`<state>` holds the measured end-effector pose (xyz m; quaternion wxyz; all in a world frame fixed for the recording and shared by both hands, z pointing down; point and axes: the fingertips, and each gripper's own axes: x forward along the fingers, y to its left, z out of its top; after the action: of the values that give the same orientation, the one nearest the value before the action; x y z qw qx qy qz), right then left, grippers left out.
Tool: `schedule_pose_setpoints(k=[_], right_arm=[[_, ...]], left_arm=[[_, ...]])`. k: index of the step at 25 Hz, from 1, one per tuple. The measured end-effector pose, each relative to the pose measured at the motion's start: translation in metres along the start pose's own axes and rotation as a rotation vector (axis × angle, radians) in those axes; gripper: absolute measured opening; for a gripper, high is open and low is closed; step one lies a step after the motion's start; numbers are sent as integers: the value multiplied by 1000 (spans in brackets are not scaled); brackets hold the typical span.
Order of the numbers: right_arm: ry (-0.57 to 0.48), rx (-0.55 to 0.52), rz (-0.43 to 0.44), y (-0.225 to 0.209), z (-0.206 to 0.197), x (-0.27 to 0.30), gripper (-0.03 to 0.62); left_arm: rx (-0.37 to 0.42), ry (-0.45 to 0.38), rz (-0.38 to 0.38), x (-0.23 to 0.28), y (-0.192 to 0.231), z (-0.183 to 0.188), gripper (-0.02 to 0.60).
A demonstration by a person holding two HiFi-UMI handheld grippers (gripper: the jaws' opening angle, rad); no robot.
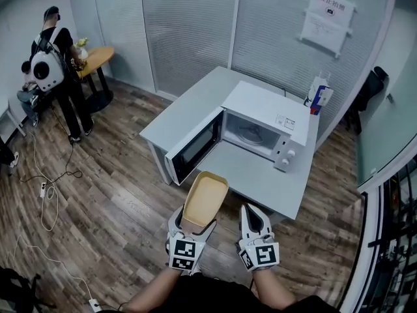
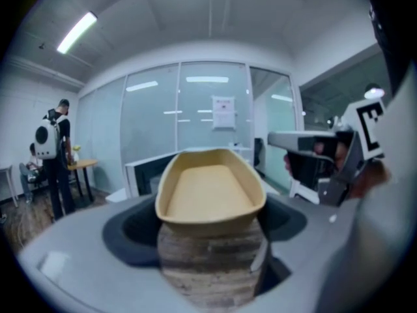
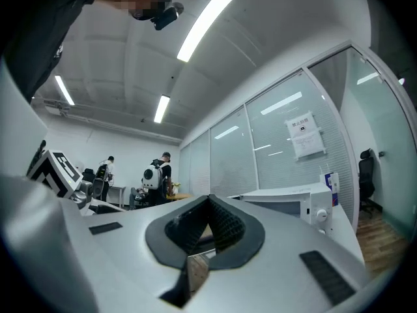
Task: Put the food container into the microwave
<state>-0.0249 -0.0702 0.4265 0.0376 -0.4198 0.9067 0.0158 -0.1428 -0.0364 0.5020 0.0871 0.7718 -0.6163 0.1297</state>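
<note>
Fingers of left gripper (image 1: 195, 227) clenched on tan oval food container (image 1: 206, 197), held before open door of white microwave (image 1: 264, 117) on grey bench (image 1: 193, 106); right gripper (image 1: 251, 212) fingers pressed together, empty.

Left gripper (image 2: 210, 230) clamped on tan food container (image 2: 208, 191), level.

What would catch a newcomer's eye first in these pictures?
The tan food container, gripped in the left tongs low in the head view, stands out first. Beyond it, the white microwave sits on a grey table with its door wide open.
</note>
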Motion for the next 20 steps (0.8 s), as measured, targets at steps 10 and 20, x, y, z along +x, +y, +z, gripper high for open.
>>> schedule_pose_setpoints(k=[10, 20], right_arm=[[34, -27, -123, -30, -5, 23, -2], [76, -45, -156, -80, -17, 44, -2]], left_arm=[[42, 9, -100, 56, 22, 5, 457], [77, 30, -156, 128, 13, 13, 457]])
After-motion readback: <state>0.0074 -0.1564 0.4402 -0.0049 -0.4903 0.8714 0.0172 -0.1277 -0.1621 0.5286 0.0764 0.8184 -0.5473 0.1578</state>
